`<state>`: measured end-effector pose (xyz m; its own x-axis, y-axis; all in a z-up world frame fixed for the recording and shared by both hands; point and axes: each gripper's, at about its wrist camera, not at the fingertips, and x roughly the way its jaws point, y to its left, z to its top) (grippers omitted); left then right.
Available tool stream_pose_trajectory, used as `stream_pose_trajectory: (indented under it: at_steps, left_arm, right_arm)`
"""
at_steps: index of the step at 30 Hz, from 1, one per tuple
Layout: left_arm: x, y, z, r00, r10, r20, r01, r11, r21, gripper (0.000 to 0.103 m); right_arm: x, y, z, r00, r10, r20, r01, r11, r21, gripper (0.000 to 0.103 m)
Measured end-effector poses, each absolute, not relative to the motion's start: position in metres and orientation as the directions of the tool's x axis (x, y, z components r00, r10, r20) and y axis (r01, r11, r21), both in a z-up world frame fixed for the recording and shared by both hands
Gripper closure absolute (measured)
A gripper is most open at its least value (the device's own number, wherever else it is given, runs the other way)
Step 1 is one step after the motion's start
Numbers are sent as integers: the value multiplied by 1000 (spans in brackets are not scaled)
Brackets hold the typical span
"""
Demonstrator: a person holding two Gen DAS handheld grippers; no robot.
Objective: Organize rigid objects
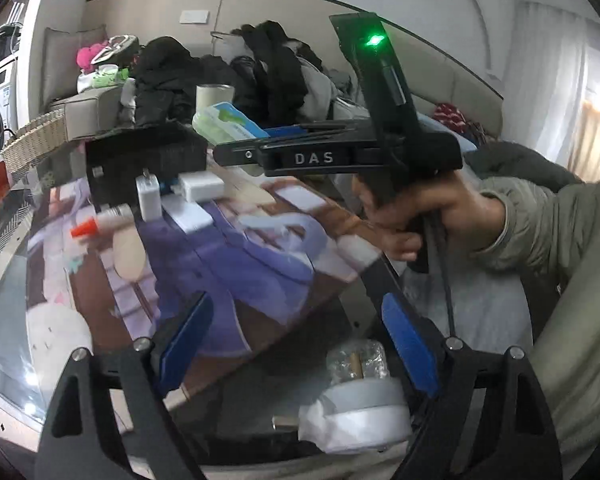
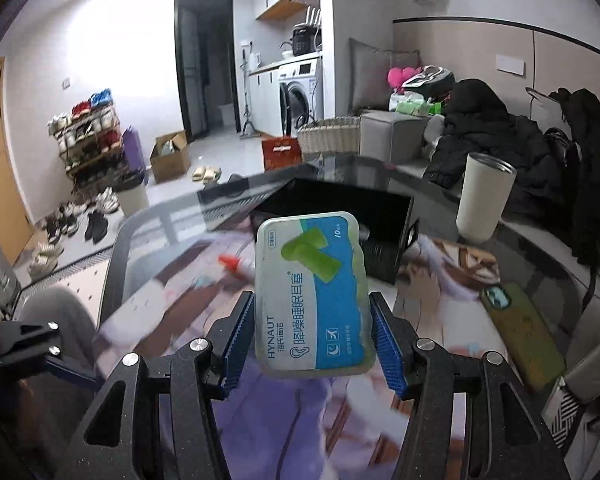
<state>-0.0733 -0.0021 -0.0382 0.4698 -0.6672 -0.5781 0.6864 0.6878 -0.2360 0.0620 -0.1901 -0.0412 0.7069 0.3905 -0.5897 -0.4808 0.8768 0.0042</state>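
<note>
Black right gripper (image 1: 228, 130) lettered "DAS", blue ribbed fingers (image 2: 386, 344), silver screws, olive sleeve (image 1: 560, 224)

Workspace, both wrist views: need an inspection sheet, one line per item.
Surface: glass table with a printed mat on it.
Job's things: earplug case held up by the right gripper; black box beyond it, open; white charger and orange-capped tube on the mat.
Clutter: white tumbler, phone, tape roll.
Grippers: right jaws shut on the case; left gripper open, holding nothing.
Cables: a black cable hangs from the right gripper's handle.
Surroundings: sofa piled with clothes, washing machine, shoe rack.
</note>
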Motion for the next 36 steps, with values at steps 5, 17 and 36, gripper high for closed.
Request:
stream_pose_trajectory:
  at_steps: [5,17,36]
  left_arm:
    - [-85,-13,-39,361,-696,-621,725,628,-283,16]
    - [-105,-34,-92,284,-554,-783,725,658,-203,29]
    - [17,7,-6,711,-486,-508,533,844,-62,30]
  right_arm:
    - [54,-200,-49,680,378,-628,-458,888,39,46]
    - [31,-193,-58,652,398,-646,-502,864,26,47]
    - [81,-181,-30,734,382,-561,-452,892,16,47]
